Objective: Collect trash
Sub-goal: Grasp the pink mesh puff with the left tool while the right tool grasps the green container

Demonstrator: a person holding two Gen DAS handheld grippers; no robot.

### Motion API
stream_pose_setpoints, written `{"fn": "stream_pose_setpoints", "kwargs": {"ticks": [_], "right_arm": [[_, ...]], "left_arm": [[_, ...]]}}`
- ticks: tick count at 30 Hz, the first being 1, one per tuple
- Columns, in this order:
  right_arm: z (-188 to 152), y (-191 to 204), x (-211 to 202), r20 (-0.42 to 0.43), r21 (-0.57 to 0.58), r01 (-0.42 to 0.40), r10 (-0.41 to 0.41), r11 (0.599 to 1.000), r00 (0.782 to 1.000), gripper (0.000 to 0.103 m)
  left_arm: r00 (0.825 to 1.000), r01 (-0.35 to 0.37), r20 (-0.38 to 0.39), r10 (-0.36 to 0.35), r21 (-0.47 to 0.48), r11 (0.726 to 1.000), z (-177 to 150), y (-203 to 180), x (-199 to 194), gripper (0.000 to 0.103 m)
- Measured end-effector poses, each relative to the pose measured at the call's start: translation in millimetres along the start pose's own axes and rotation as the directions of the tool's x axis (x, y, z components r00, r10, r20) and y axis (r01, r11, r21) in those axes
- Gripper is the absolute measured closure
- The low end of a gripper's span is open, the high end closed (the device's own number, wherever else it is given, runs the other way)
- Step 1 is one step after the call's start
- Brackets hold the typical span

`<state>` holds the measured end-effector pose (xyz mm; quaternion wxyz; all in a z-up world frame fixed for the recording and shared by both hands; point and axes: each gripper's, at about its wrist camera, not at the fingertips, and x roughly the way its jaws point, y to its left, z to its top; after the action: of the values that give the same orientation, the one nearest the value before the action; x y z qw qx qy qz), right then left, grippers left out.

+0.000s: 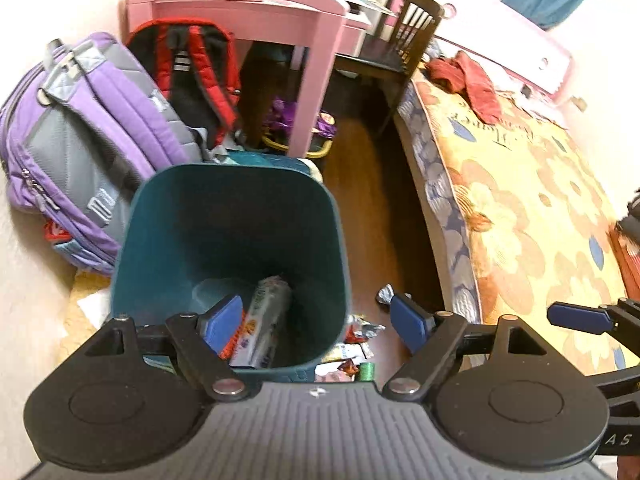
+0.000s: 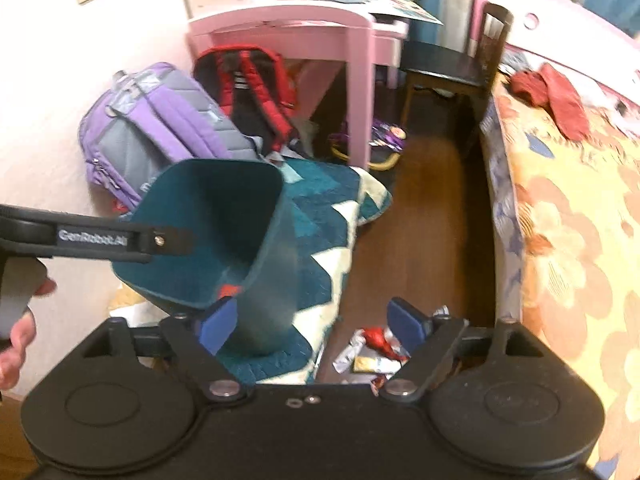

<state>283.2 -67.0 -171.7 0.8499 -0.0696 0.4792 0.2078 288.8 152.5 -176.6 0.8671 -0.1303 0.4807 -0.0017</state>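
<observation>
Both the left gripper [image 1: 316, 322] and right gripper [image 2: 310, 326] hang with jaws apart and empty above the teal bin [image 1: 230, 216], likely because wrappers [image 2: 372, 350] remain on the wooden floor [image 2: 424, 216] beside the rug's edge

Teal plastic waste bin [image 1: 228, 240] is standing on the patterned floor mat [image 2: 320, 216], with a crumpled printed wrapper [image 1: 264, 320] lying in it. Loose foil wrappers [image 2: 372, 350] are lying on the wooden floor [image 1: 384, 208] right of the bin. Purple-and-grey backpack [image 1: 80, 140] is sitting left of the bin, pink desk [image 1: 256, 12] behind it, floral-covered bed [image 1: 520, 208] further right.
</observation>
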Motion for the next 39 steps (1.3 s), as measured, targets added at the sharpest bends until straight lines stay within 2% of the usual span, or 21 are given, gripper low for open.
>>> {"fn": "stream_pose_setpoints", "kwargs": {"ticks": [5,8,14,20,25,30,35,39], "right_arm": [[-29.7,-45.4,7.0,-0.014,0.03,0.027,-0.027,0.999,1.0,0.014],[-47.1,-76.7,20.9,-0.028,0.042,0.031,-0.03,0.999,0.999,0.011],[-85.1,-131.7,72.0,-0.095,0.045,0.046,-0.041,0.998,0.995,0.011],[-126.5,-185.7,155.7,-0.165,0.096,0.065,-0.049,0.993,0.985,0.011],[-165.3,-217.8,224.5,-0.194,0.143,0.086,-0.057,0.986,0.979,0.011],[-205.1,-241.7,295.7,-0.237,0.186,0.08,-0.034,0.979,0.971,0.011],[-242.2,-259.1,372.4,-0.304,0.221,0.079,-0.008,0.972,0.953,0.012],[-268.9,-268.0,431.4,-0.356,0.245,0.083,0.01,0.966,0.935,0.013]], "left_arm": [[1.0,0.029,0.001,-0.029,0.014,0.999,-20.4,-32.3,16.6,0.016],[1.0,0.022,-0.013,-0.022,0.012,1.0,-34.0,-52.2,37.8,0.014],[0.997,0.022,-0.07,-0.02,0.016,1.0,-76.3,-88.6,107.7,0.013],[0.993,0.003,-0.119,-0.008,-0.042,0.999,-132.5,-107.7,196.5,0.013],[0.99,-0.01,-0.138,0.004,-0.043,0.999,-180.9,-118.7,270.9,0.013],[0.978,-0.066,-0.198,0.06,-0.023,0.998,-229.8,-124.2,353.0,0.013],[0.962,-0.11,-0.252,0.101,-0.023,0.994,-279.3,-126.6,427.4,0.013],[0.95,-0.149,-0.287,0.123,-0.074,0.986,-307.5,-115.4,484.2,0.013]]}}
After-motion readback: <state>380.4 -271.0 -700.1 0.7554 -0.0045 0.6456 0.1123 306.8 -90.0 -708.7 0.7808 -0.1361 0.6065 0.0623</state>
